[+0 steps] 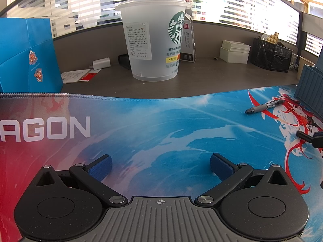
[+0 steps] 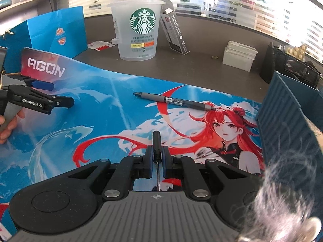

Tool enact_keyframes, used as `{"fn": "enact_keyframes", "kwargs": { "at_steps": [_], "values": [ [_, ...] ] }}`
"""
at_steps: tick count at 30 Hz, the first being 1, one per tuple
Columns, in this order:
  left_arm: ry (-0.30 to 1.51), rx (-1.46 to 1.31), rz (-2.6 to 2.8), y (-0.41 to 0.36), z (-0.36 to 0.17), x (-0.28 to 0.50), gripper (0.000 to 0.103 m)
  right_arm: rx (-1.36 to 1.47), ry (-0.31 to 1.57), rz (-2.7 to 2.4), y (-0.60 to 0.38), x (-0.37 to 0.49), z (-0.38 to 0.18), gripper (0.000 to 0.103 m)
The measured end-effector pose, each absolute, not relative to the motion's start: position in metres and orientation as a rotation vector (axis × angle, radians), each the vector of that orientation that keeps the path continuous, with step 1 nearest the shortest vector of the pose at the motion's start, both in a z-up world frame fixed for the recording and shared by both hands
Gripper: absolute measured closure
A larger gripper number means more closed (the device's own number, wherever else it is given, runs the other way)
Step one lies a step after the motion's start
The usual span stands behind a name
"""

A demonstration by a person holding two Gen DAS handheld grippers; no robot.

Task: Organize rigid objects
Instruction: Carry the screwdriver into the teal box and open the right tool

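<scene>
From the left wrist, the left tool (image 1: pixel 160 166) stands wide and empty over the mat (image 1: pixel 161 125), the pen (image 1: pixel 265 106) far off to its right. From the right wrist, the right tool (image 2: pixel 157 158) is clamped on a small screwdriver (image 2: pixel 156 141) lying along its fingers, handle forward; the blue bin (image 2: pixel 282 121) stands just right, nearer this hand.

two low wrist views angled down over the desk mat (image 1: pixel 161 121), both facing the plastic cup (image 2: pixel 137 32)

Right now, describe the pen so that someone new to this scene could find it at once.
On the printed desk mat, look near the blue ribbed container. The pen lies flat above the red-haired figure, grey with a dark grip; unlike the screwdriver, no gripper holds it.
</scene>
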State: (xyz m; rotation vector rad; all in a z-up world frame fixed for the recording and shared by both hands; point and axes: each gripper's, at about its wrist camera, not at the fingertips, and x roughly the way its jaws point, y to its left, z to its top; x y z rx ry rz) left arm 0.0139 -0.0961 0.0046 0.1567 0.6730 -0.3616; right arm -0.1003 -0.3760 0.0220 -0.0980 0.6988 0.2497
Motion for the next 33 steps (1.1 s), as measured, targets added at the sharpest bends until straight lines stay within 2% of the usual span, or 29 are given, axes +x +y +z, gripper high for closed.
{"fn": "enact_keyframes", "kwargs": {
  "at_steps": [24, 33],
  "values": [
    [0.673, 0.156, -0.361, -0.096, 0.005, 0.014, 0.000, -0.153, 0.590, 0.170, -0.391, -0.147, 0.080, 0.095],
    [0.673, 0.156, -0.361, -0.096, 0.005, 0.013, 0.000, -0.143, 0.477, 0.081, -0.422, -0.152, 0.123, 0.095]
  ]
}}
